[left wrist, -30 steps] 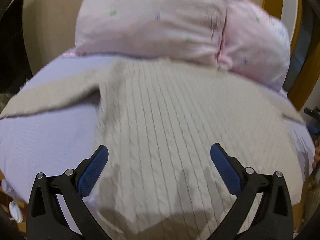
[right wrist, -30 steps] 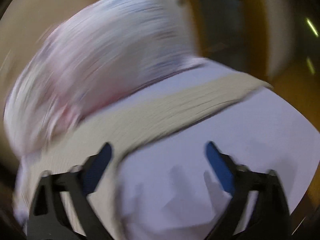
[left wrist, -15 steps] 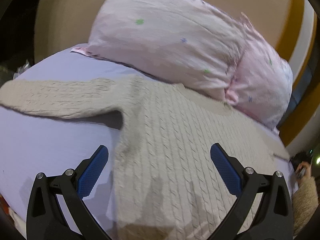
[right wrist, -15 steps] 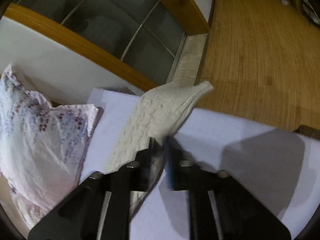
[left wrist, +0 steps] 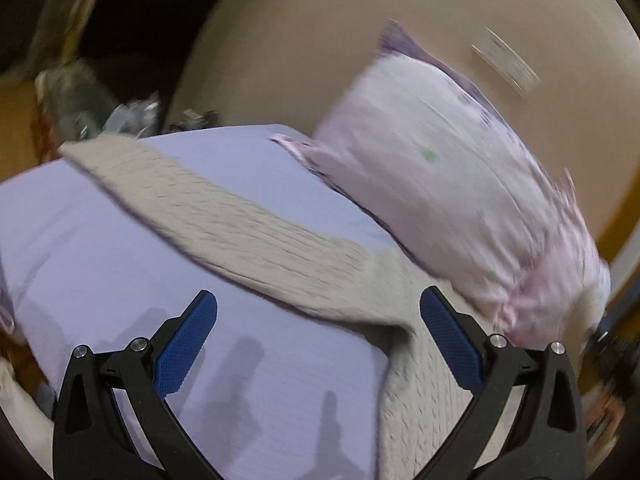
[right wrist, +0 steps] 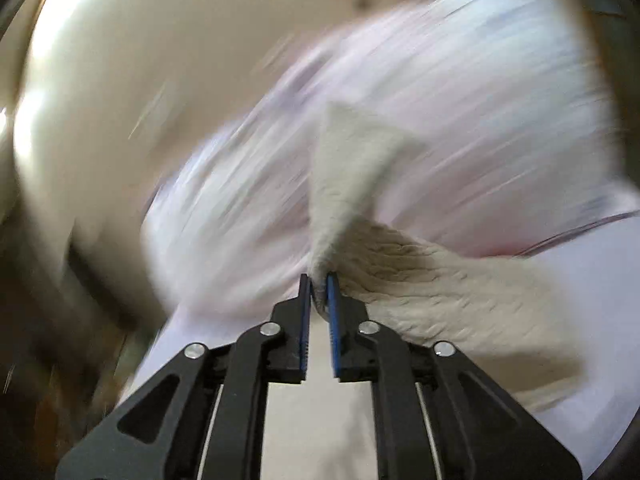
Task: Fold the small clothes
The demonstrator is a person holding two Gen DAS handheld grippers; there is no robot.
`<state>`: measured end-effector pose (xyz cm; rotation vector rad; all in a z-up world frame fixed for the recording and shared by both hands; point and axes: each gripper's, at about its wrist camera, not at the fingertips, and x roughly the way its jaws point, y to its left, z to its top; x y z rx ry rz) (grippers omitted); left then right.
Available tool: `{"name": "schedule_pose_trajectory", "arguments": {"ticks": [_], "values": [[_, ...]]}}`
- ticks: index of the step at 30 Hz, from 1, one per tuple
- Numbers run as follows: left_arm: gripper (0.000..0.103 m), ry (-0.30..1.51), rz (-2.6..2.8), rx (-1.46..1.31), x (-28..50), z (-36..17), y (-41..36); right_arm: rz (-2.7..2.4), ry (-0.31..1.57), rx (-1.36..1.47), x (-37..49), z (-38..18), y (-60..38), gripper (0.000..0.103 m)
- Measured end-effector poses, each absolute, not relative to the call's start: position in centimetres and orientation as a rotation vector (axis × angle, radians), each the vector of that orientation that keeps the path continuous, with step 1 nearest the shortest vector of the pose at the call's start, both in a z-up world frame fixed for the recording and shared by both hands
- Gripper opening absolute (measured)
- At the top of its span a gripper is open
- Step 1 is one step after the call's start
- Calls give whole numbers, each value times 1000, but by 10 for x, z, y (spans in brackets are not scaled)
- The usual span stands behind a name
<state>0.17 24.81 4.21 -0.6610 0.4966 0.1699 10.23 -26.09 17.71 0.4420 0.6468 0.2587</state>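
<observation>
The right gripper (right wrist: 319,285) pinches a cream knit sweater (right wrist: 440,284) sleeve between its fingertips. The left gripper (left wrist: 318,312) hangs spread wide, its sleeve lying beyond the fingers on a lilac sheet (left wrist: 100,248).

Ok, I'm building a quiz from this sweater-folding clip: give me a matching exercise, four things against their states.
Things:
1. left tongs
2. right tongs
3. pillow
4. sweater sleeve

States:
A. pale pink, resting at the head of the bed
B. stretched flat across the lavender sheet
C. open, holding nothing
D. shut on a fold of cream knit

Pairs: 1-C, 2-D, 3-A, 4-B
</observation>
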Motion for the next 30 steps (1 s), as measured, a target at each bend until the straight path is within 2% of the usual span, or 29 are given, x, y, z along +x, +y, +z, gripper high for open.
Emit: {"name": "schedule_pose_trajectory", "arguments": {"ticks": [2, 4, 6, 12, 13, 17, 20, 21, 22, 25, 30], "values": [[98, 497, 193, -742, 0, 36, 270, 351, 748, 376, 109, 157, -209, 21], [94, 498, 200, -816, 0, 30, 292, 376, 772, 343, 106, 149, -184, 47], [90, 503, 235, -857, 2, 24, 313, 359, 728, 366, 98, 152, -185, 62], [72, 531, 329, -1024, 9, 1, 370, 250, 715, 385, 93, 156, -222, 69], [64, 529, 345, -1042, 9, -2, 378, 234, 715, 392, 93, 157, -228, 69], [50, 532, 395, -1087, 18, -6, 400, 193, 723, 433, 87, 154, -253, 70], [31, 531, 402, -1136, 23, -14, 415, 187, 722, 453, 86, 148, -262, 71], [16, 536, 404, -1155, 24, -16, 418, 189, 718, 457, 84, 145, -265, 71], [9, 552, 411, -1161, 26, -18, 421, 188, 719, 461, 82, 143, -267, 72], [7, 548, 408, -1087, 34, 2, 410, 180, 719, 474, 74, 139, -278, 72], [7, 464, 119, -901, 72, 88, 325, 118, 672, 485, 56, 143, -311, 74]]}}
